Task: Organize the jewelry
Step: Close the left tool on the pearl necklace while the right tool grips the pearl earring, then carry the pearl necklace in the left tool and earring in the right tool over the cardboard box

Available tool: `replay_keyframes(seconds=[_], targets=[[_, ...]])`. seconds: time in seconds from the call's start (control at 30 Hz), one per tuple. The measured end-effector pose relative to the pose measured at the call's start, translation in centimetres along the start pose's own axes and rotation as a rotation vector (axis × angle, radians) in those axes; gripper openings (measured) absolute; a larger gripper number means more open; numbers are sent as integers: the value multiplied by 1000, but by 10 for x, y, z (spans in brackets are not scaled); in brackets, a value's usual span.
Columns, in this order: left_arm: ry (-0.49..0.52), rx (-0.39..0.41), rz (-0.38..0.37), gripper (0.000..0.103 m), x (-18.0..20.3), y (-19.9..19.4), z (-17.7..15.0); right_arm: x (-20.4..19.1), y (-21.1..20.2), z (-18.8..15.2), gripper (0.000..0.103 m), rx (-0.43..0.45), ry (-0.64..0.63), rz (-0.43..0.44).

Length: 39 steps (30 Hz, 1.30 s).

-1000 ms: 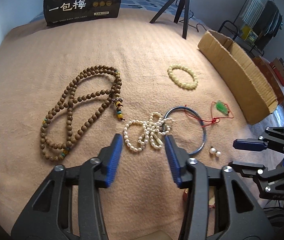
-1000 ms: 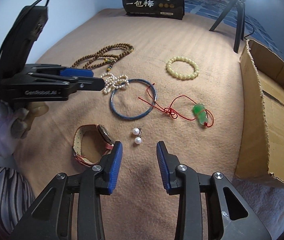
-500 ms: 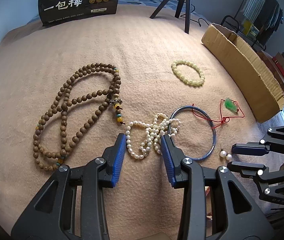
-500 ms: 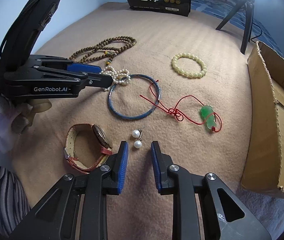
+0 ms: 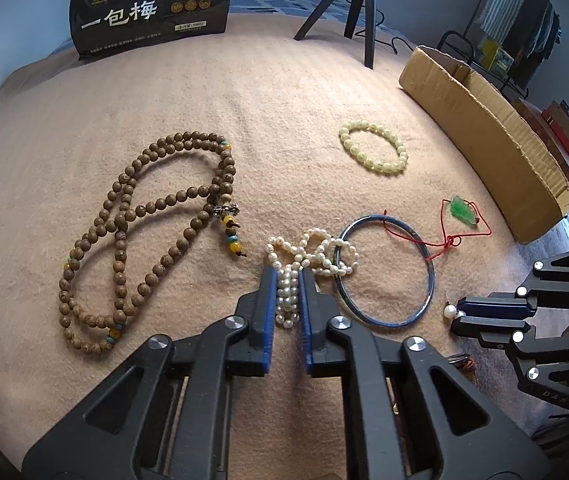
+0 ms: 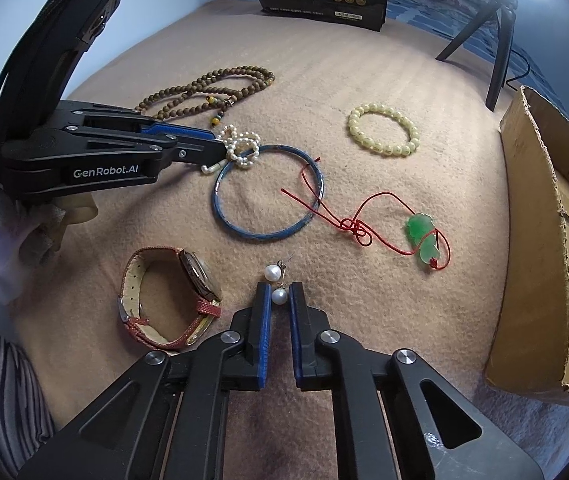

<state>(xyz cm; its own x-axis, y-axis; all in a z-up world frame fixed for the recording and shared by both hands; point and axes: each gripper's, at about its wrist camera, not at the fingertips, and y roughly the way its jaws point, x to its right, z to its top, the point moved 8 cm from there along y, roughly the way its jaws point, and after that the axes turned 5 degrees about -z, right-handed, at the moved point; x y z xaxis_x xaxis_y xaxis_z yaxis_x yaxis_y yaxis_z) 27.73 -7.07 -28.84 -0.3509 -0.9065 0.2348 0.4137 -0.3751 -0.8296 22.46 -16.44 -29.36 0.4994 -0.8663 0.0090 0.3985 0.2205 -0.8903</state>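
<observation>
Left gripper [image 5: 287, 276] fingers have just closed on knobbly pearls [image 5: 287, 300], right gripper [image 6: 278, 286] on a round pearl earring [image 6: 279, 296], over fuzzy blanket [image 5: 124, 92].

— Where do the cameras sit?
— One on each claw, close above the blanket [image 5: 244, 92], tilted steeply down.
— Any overlap?
— Both catch the blue bangle [image 5: 428, 280] and cardboard box [image 6: 544, 216].

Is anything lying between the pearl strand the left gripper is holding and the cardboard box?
Yes. The left gripper is shut on the pearl strand, whose far loops overlap the blue bangle. Beyond that, the red cord with the green pendant lies toward the cardboard box.
</observation>
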Motion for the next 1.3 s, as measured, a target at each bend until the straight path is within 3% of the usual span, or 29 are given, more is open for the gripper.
replay_keyframes(seconds=[0.6, 1.3], targets=[[-93, 91, -56, 6, -2, -47, -2, 12, -34, 2, 7, 84, 63, -30], [-90, 232, -103, 6, 20, -129, 13, 30, -90, -3, 7, 176, 136, -69]])
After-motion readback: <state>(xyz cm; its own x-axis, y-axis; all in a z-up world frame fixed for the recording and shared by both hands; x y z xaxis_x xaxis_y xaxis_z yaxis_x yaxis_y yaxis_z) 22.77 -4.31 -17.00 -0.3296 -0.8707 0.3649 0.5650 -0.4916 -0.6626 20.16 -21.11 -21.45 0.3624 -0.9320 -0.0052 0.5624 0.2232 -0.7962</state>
